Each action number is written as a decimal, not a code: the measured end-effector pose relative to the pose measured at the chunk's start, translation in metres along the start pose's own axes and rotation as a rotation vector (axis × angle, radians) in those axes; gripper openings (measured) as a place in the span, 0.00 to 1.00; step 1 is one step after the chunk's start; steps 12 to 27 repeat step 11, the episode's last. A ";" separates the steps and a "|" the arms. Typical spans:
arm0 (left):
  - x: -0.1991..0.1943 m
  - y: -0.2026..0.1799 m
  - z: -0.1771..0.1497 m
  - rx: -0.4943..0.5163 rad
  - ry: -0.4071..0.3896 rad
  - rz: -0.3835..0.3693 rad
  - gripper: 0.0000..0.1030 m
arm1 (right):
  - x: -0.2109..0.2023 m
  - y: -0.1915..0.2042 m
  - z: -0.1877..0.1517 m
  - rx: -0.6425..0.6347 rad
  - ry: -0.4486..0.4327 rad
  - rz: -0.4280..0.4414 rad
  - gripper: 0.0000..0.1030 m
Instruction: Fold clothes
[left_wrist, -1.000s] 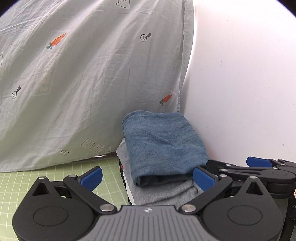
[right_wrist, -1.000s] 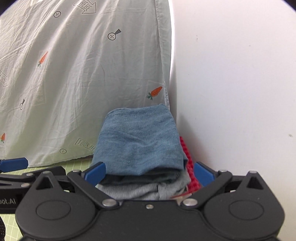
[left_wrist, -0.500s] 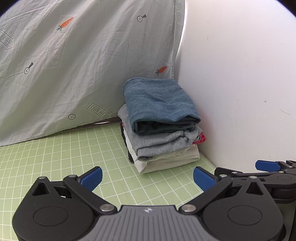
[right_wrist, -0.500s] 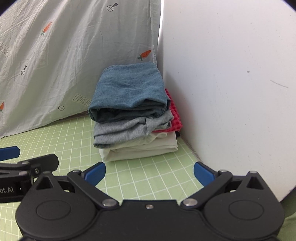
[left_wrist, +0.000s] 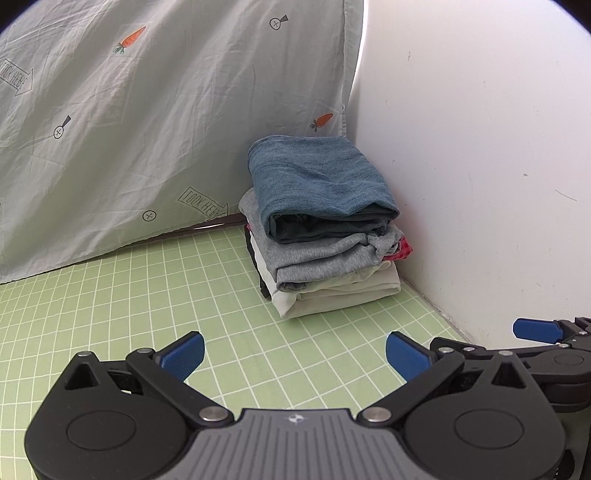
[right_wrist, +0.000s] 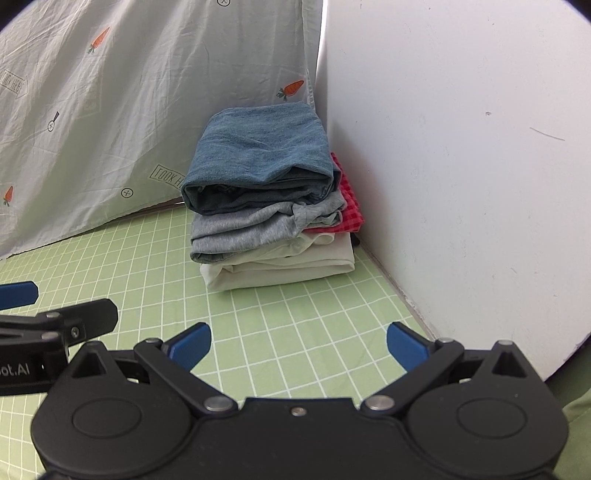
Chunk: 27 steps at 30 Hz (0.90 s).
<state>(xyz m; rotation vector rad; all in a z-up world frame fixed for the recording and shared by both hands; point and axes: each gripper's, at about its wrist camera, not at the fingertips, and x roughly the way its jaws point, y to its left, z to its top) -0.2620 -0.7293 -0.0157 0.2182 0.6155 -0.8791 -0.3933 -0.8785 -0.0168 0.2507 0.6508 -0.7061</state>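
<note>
The left gripper (left_wrist: 293, 354) hovers over the green grid mat (left_wrist: 147, 295), its blue-tipped jaws spread wide and empty. At its 12 o'clock the stack of folded clothes (left_wrist: 325, 229) sits in the corner, a blue garment (left_wrist: 317, 181) on top, grey, red-checked and cream layers beneath, apparently touching the white wall (left_wrist: 480, 166). The right gripper (right_wrist: 298, 349) is likewise spread apart, holding nothing, the stack at its 12 o'clock.

left gripper (left_wrist: 294, 355): black linkage arms, blue fingertip pads (left_wrist: 183, 353), silver pivot pins, ribbed grey centre plate with small white logo | right gripper (right_wrist: 299, 349): all-black body, blue pads (right_wrist: 405, 350), silver pins, one centre screw, round recessed discs
</note>
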 end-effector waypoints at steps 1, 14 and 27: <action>-0.001 0.000 0.000 0.003 -0.001 0.000 1.00 | 0.000 -0.001 0.000 0.002 0.000 0.000 0.99; -0.001 -0.002 0.001 0.019 -0.003 -0.003 1.00 | -0.001 -0.002 0.001 0.007 -0.009 -0.011 0.99; -0.001 -0.002 0.001 0.019 -0.003 -0.003 1.00 | -0.001 -0.002 0.001 0.007 -0.009 -0.011 0.99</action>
